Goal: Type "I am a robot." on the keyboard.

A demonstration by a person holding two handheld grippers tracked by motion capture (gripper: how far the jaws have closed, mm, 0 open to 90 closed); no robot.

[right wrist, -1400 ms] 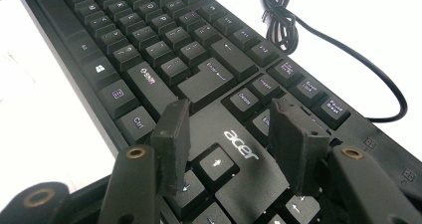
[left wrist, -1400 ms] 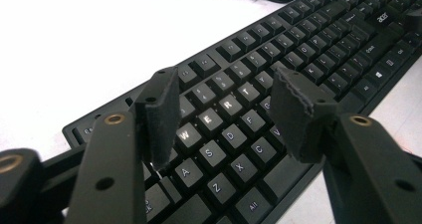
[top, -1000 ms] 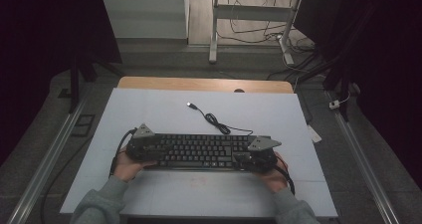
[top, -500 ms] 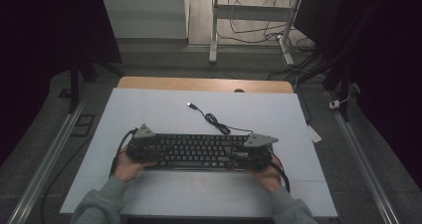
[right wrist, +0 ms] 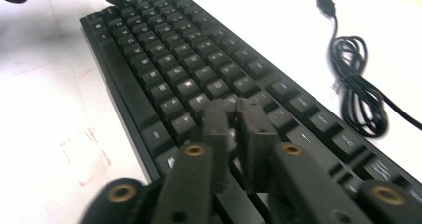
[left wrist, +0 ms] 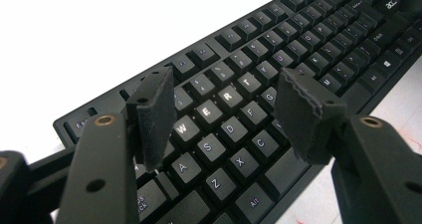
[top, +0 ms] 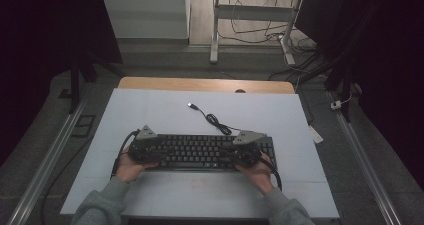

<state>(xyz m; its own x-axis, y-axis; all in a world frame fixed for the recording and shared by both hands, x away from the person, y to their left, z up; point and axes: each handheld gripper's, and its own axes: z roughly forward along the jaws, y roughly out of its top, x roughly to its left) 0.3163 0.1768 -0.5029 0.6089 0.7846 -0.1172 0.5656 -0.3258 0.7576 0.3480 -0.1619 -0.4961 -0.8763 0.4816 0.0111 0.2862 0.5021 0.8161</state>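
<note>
A black keyboard (top: 210, 151) lies near the worktop's (top: 150, 105) front edge. Its coiled cable (top: 216, 121) trails toward the far edge. The left gripper (left wrist: 224, 117) hovers spread above the letter keys; the right gripper (right wrist: 234, 129) is pinched together, empty, its tips blurred.

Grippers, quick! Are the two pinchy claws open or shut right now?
Left gripper: open, jaws spread above the keyboard, holding nothing.
Right gripper: shut, jaws together over the keys, nothing between them.

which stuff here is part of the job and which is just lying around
In use:
- keyboard
- left tongs, open over the keys
- right tongs, shut over the keys

Lying about:
- coiled USB cable behind the keyboard
- white table cover
</note>
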